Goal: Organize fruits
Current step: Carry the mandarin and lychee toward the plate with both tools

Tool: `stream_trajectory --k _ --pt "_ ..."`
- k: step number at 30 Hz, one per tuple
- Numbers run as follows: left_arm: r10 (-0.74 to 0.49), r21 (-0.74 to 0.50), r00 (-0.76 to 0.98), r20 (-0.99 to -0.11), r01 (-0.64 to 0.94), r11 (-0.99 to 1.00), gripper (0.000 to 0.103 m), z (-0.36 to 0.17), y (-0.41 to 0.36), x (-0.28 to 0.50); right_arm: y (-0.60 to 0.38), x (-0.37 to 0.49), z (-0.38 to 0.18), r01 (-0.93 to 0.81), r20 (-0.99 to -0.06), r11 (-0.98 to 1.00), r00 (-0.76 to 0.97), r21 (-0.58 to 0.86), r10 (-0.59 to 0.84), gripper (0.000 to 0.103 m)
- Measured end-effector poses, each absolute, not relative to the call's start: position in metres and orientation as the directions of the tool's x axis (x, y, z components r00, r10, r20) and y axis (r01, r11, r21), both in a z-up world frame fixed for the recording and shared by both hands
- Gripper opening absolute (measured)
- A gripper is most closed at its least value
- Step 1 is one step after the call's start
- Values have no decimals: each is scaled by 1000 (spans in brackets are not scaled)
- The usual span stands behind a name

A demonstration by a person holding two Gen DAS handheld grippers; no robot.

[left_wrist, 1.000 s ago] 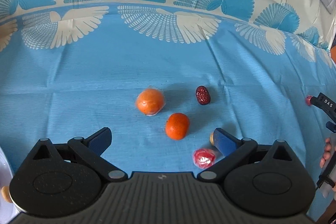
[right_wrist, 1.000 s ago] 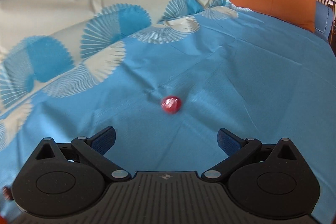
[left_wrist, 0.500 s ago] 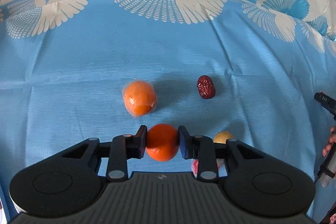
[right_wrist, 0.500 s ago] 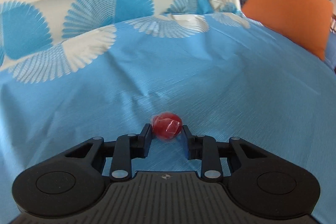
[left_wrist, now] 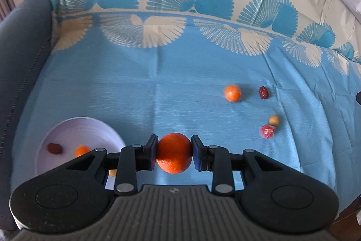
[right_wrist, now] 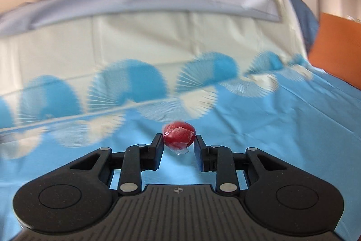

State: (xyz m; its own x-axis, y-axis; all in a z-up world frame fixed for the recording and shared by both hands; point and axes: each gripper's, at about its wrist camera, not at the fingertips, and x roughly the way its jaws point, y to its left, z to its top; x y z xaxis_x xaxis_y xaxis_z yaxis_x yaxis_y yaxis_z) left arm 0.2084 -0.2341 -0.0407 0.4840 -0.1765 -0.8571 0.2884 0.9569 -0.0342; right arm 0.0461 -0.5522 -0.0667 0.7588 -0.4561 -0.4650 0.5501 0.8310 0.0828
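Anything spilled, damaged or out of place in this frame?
Nothing stands out. The left claw grips an orange and the right claw a plastic-wrapped red fruit. The white bowl sits upright holding a few fruits; other fruits lie scattered on the blue cloth, intact.

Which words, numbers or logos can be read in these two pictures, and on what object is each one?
No readable word or number appears in either view.
Left gripper, shut on the orange: only a small round emblem on its body, no letters.
Right gripper, shut on the red wrapped fruit: the same emblem, no letters.
Wall frames behind: too blurred to read.
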Motion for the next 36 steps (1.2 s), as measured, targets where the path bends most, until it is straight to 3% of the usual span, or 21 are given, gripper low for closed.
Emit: stream_trajectory --k 8,17,36 --pt "-143 -26 554 -820 213 977 35 19 -112 135 -390 6 -20 335 -432 925 871 177 -233 31" --pt "-151 -97 570 -808 124 987 35 32 -6 62 -244 -34 0 82 -490 980 872 180 17 31" --pt "-209 -167 613 -762 125 978 35 32 45 26 -152 -58 13 -43 -530 993 842 112 96 31"
